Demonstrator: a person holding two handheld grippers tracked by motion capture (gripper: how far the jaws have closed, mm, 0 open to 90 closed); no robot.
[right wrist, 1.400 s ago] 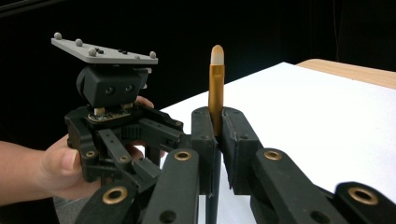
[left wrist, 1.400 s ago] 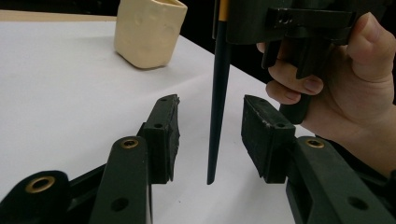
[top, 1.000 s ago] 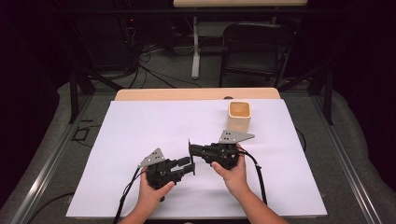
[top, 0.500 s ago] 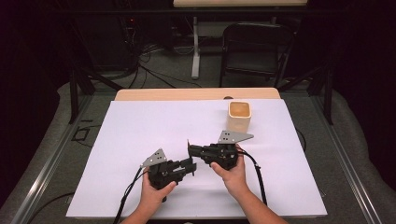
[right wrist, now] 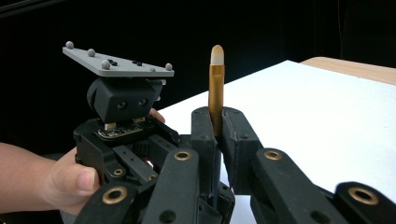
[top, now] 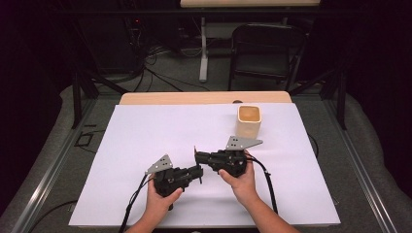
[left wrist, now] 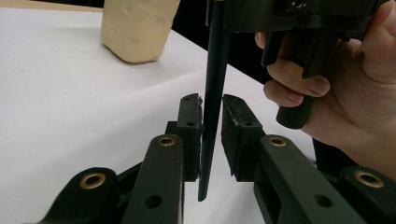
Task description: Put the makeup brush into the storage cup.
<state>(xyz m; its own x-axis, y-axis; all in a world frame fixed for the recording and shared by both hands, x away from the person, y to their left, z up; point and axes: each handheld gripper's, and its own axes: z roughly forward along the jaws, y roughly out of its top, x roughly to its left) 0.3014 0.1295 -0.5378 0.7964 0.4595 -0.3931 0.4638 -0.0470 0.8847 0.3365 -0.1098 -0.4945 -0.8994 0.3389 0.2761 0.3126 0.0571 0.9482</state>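
Right gripper (right wrist: 217, 122) is clamped on a brush (right wrist: 215, 79). Left gripper (left wrist: 212, 128) jaws have just been closing round its dark handle; contact prob. light, hard to tell. Brush could slip toward cup (top: 249, 120) at 1 o'clock.

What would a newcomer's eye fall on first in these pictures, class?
First, the two black grippers meeting at the near middle of the white sheet: the right gripper clamps a thin brush by its gold ferrule, while the left gripper has just been closing around its dark handle, one pad seemingly still apart. Next, the cream cup standing alone, far right.
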